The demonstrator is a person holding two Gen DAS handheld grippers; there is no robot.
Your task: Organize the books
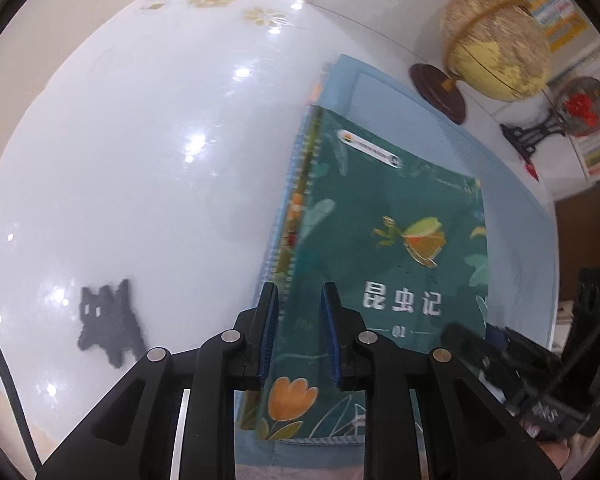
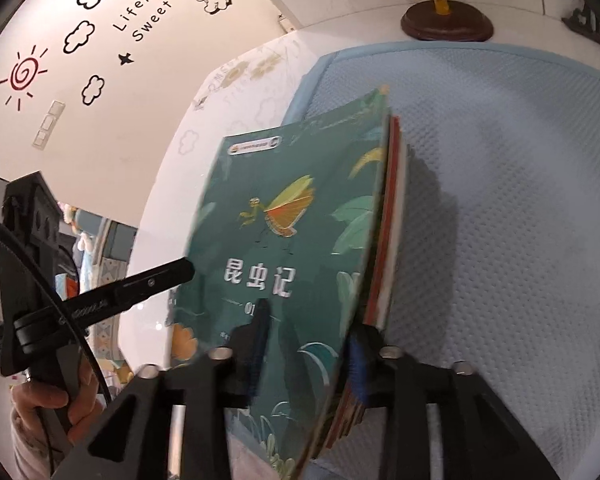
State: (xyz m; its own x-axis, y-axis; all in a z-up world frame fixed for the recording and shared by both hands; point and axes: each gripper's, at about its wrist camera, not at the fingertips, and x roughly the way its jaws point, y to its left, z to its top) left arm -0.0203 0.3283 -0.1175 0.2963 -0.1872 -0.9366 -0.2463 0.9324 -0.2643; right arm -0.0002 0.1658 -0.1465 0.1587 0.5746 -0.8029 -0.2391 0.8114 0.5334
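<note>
While the left claw [image 1: 298, 300] pinches the book stack [image 1: 400, 220] over the blue mat [image 1: 512, 200], the right claw [image 2: 308, 320] straddles it, spread.

Colours on the white table

The top book [image 1: 384, 240] is dark green with pale leaves, an orange tulip and white characters; the mat [image 2: 500, 200] is light blue with fine dimples; the globe [image 1: 496, 44] is yellow on a brown base.

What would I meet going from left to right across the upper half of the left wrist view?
White table → green book on the blue mat → globe → red ornament on a black stand.
</note>
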